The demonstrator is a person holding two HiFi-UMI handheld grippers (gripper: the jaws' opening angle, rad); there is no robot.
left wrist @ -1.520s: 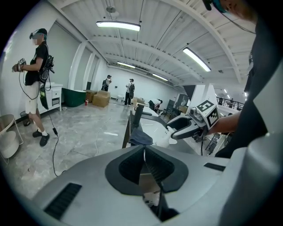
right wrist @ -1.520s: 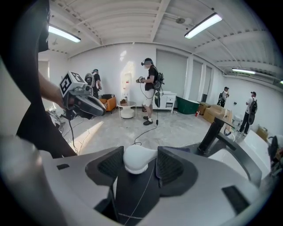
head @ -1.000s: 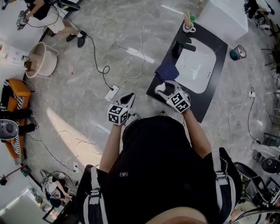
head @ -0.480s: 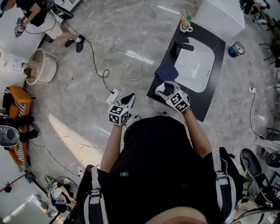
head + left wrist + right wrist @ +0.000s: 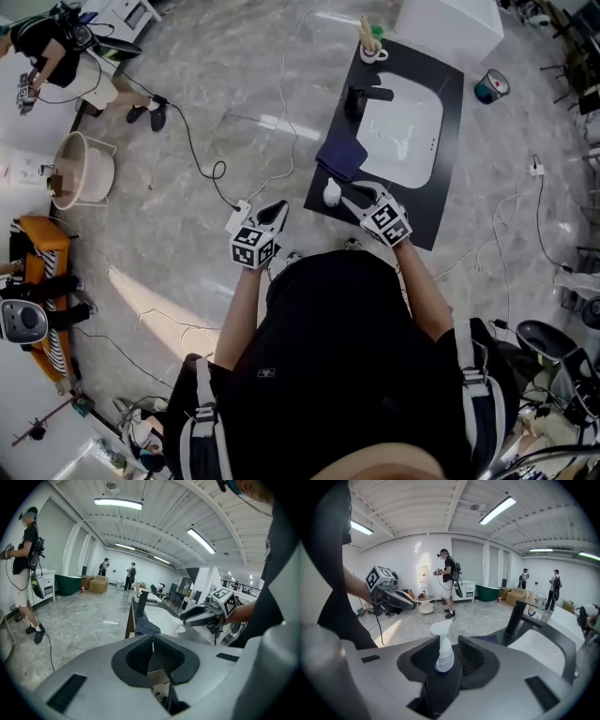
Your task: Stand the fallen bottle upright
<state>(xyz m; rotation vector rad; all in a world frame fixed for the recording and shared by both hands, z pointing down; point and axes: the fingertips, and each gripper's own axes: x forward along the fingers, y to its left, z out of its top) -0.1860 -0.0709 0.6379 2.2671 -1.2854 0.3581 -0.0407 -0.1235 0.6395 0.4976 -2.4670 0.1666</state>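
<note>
Between the pads of the right claw [image 5: 449,640] stands the spray bottle [image 5: 444,656], upright on its own base at the near corner of the black desk [image 5: 452,94]. The jaws are closing around it, but the pads do not visibly press its sides, so I read this claw as released and the bottle as bearing its own weight. Just beyond lie a dark cloth [image 5: 342,150], then the white sink [image 5: 403,131] and black tap [image 5: 361,96]. The left claw [image 5: 153,644] is clenched on nothing and held over the floor [image 5: 234,84] beside the desk, probably to keep clear. The righting looks essentially done.
</note>
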